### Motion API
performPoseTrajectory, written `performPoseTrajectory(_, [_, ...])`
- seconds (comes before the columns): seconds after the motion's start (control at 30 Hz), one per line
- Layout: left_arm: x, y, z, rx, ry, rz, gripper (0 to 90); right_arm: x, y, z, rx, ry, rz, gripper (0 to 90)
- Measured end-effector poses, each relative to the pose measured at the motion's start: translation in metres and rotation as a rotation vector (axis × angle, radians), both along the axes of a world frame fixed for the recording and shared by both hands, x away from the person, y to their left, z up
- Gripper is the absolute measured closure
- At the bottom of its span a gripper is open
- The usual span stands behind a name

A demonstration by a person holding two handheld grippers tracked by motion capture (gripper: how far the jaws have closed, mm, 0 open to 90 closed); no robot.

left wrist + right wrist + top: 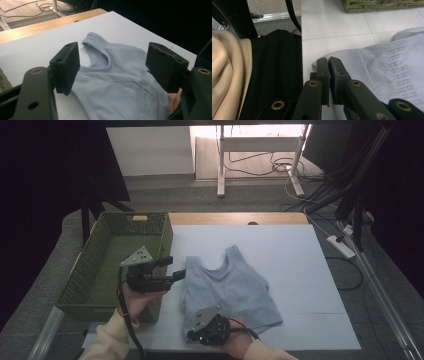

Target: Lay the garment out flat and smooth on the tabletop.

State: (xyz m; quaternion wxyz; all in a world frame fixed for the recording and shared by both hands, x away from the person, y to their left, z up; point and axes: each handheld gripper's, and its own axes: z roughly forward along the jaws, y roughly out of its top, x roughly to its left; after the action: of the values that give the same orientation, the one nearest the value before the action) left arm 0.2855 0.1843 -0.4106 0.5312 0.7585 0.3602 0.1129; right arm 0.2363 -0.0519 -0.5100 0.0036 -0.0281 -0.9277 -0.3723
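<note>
tank top (231,289) | pale blue | flat, neck far | white mat (280,255)

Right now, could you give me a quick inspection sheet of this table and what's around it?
Surface: white board over a wooden tabletop.
Job's things: light blue tank top lying flat, neck toward the far edge.
Clutter: green woven basket at the table's left; nothing seen inside.
Grippers: left gripper open, held above the top's left shoulder, touching nothing; right gripper shut on the tank top at its near hem corner.
Cables: one trails from each gripper; loose cables on the floor behind; power strip at right.
Surroundings: white stand legs, dark curtains at the sides.
</note>
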Motion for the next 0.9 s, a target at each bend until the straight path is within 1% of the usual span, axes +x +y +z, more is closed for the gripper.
performPoseTrajectory(0.1, [0.000,0.000,0.000,-0.001,0.000,0.001,27.9,0.001,0.001,-0.001,-0.003,0.003,0.004,86.3])
performPoseTrajectory(0.17, [0.000,0.000,0.000,-0.001,-0.001,0.000,28.0,0.002,-0.001,-0.003,-0.004,0.012,0.000,85.6])
performPoseTrajectory(0.23, [0.000,0.001,0.000,-0.002,-0.001,0.000,28.0,0.004,-0.003,-0.004,0.007,0.027,-0.008,83.8])
performPoseTrajectory(0.27, [0.000,0.001,0.000,-0.002,0.000,0.000,27.9,0.005,-0.004,-0.004,0.016,0.038,-0.008,81.3])
performPoseTrajectory(0.3, [0.000,0.001,0.000,-0.002,0.000,0.000,27.9,0.006,-0.005,-0.003,0.024,0.037,-0.007,78.1])
performPoseTrajectory(0.33, [0.000,0.001,0.000,-0.002,0.000,0.000,27.8,0.005,-0.007,-0.001,0.037,0.044,-0.008,72.5])
performPoseTrajectory(0.43, [0.000,0.002,0.000,-0.003,-0.001,0.003,27.8,0.004,-0.010,0.006,0.057,0.021,-0.019,62.8])
performPoseTrajectory(0.47, [0.000,0.002,0.001,-0.003,0.000,0.003,27.6,0.004,-0.012,0.009,0.062,0.020,-0.027,61.1])
performPoseTrajectory(0.53, [0.000,0.002,0.001,-0.003,-0.001,0.003,27.6,0.006,-0.018,0.015,0.085,0.013,-0.049,58.4])
performPoseTrajectory(0.57, [0.000,0.002,0.001,-0.003,-0.001,0.003,27.6,0.008,-0.022,0.018,0.098,0.010,-0.070,56.6])
performPoseTrajectory(0.63, [0.000,0.001,0.001,-0.003,0.000,0.002,27.6,0.013,-0.029,0.022,0.105,0.008,-0.099,53.9])
performPoseTrajectory(0.73, [0.000,0.002,0.000,-0.003,0.000,0.003,27.5,0.022,-0.042,0.027,0.110,-0.019,-0.147,51.3])
performPoseTrajectory(0.83, [0.000,0.002,0.001,-0.003,0.000,0.003,27.4,0.032,-0.056,0.030,0.117,-0.035,-0.217,49.6])
performPoseTrajectory(0.9, [0.000,0.001,0.000,-0.003,0.001,0.002,27.5,0.040,-0.066,0.032,0.125,-0.035,-0.262,49.2])
